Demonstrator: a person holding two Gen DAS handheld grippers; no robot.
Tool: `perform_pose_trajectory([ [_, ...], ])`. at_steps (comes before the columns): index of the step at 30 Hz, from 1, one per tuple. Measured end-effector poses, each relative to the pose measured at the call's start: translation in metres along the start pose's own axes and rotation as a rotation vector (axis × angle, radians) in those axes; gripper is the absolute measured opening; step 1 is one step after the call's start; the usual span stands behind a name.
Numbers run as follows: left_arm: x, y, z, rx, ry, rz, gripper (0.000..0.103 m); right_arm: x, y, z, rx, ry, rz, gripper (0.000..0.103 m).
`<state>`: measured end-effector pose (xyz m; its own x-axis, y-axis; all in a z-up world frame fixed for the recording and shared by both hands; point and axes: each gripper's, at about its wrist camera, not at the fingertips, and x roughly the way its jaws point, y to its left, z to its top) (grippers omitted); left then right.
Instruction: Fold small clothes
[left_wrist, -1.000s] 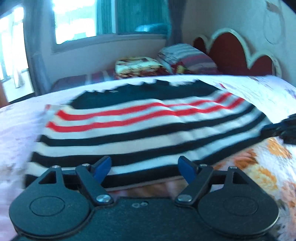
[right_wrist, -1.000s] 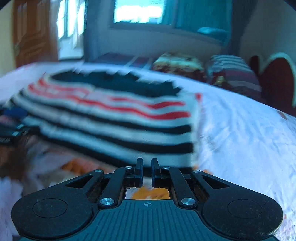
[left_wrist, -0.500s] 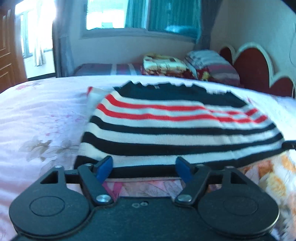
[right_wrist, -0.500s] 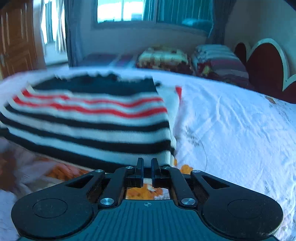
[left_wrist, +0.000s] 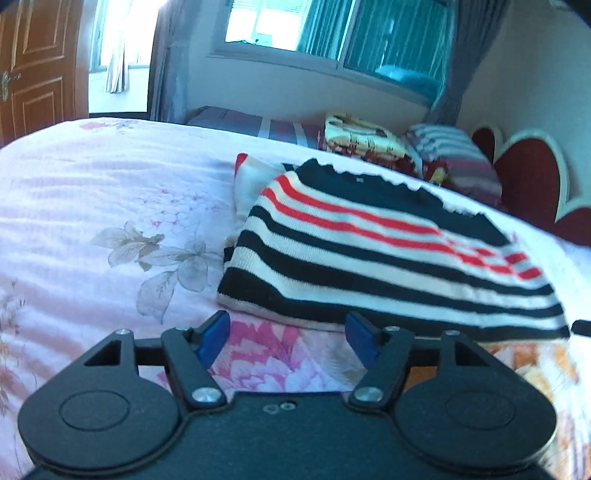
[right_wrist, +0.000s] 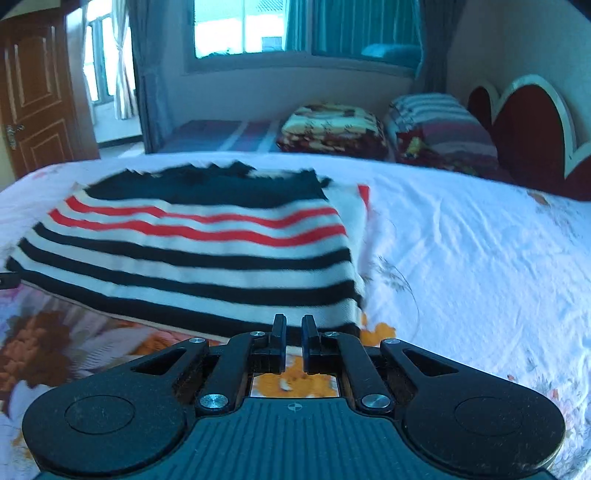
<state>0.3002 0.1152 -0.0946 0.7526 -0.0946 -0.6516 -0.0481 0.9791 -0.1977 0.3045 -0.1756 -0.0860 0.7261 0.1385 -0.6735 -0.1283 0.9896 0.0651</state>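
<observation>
A folded striped sweater (left_wrist: 388, 254), knit in black, white and red bands with a solid black strip along its far edge, lies flat on the floral bedsheet (left_wrist: 110, 221). In the left wrist view it sits at about one o'clock from the left gripper (left_wrist: 286, 334); a white piece with a red cuff pokes out from under its far-left corner. In the right wrist view the same sweater (right_wrist: 199, 251) lies at about eleven o'clock from the right gripper (right_wrist: 293, 334), its near hem just beyond the fingertips.

The left gripper's blue-padded fingers (left_wrist: 214, 334) stand well apart and are closing; only bedsheet shows between them, and the sweater's near edge is just ahead, untouched. The right gripper's jaws are drawn almost together with a thin slit left, and nothing is held in them.

Beyond the sweater, at twelve to one o'clock, lie a folded patterned blanket (right_wrist: 332, 127) and a striped pillow (right_wrist: 439, 125), with a red scalloped headboard (right_wrist: 532, 136) at two o'clock. A window with teal curtains (right_wrist: 303, 29) is at twelve o'clock and a wooden door (right_wrist: 37, 92) at ten.
</observation>
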Motion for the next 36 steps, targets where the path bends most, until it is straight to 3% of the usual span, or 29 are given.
perform_pose_trajectory([
  [3, 0.001, -0.003, 0.002, -0.034, -0.001, -0.029, 0.063, -0.013, 0.009, 0.007, -0.004, -0.027, 0.027, 0.006],
  [8, 0.016, 0.003, 0.002, -0.184, 0.021, -0.102, 0.061, -0.02, 0.024, 0.02, -0.029, -0.062, 0.071, 0.006],
  [10, 0.027, 0.013, -0.001, -0.299, 0.028, -0.143, 0.061, -0.011, 0.027, 0.028, -0.008, -0.065, 0.105, 0.006],
  [13, 0.041, 0.032, -0.007, -0.513, -0.032, -0.231, 0.065, 0.015, 0.028, 0.043, 0.041, -0.056, 0.158, 0.006],
  [15, 0.05, 0.037, -0.006, -0.596, -0.071, -0.248, 0.065, 0.036, 0.031, 0.055, 0.053, -0.051, 0.182, 0.006],
  [20, 0.078, 0.026, 0.012, -0.59, -0.103, -0.226, 0.059, 0.087, 0.043, 0.073, 0.04, -0.031, 0.238, 0.006],
  [22, 0.085, 0.028, 0.016, -0.618, -0.118, -0.217, 0.05, 0.101, 0.049, 0.075, 0.035, -0.022, 0.266, 0.006],
  [24, 0.093, 0.031, 0.017, -0.657, -0.12, -0.203, 0.033, 0.111, 0.055, 0.074, 0.021, -0.018, 0.285, 0.006],
  [27, 0.1, 0.037, 0.017, -0.7, -0.113, -0.193, 0.022, 0.121, 0.064, 0.069, 0.009, -0.025, 0.316, 0.006],
  [30, 0.1, 0.039, 0.02, -0.698, -0.101, -0.197, 0.014, 0.122, 0.073, 0.066, -0.01, -0.031, 0.333, 0.006],
  [34, 0.074, 0.043, 0.022, -0.712, -0.235, -0.335, 0.013, 0.128, 0.087, 0.061, -0.111, -0.001, 0.301, 0.005],
  [36, 0.079, 0.045, 0.019, -0.695, -0.19, -0.292, 0.013, 0.132, 0.091, 0.055, -0.159, -0.014, 0.282, 0.005],
])
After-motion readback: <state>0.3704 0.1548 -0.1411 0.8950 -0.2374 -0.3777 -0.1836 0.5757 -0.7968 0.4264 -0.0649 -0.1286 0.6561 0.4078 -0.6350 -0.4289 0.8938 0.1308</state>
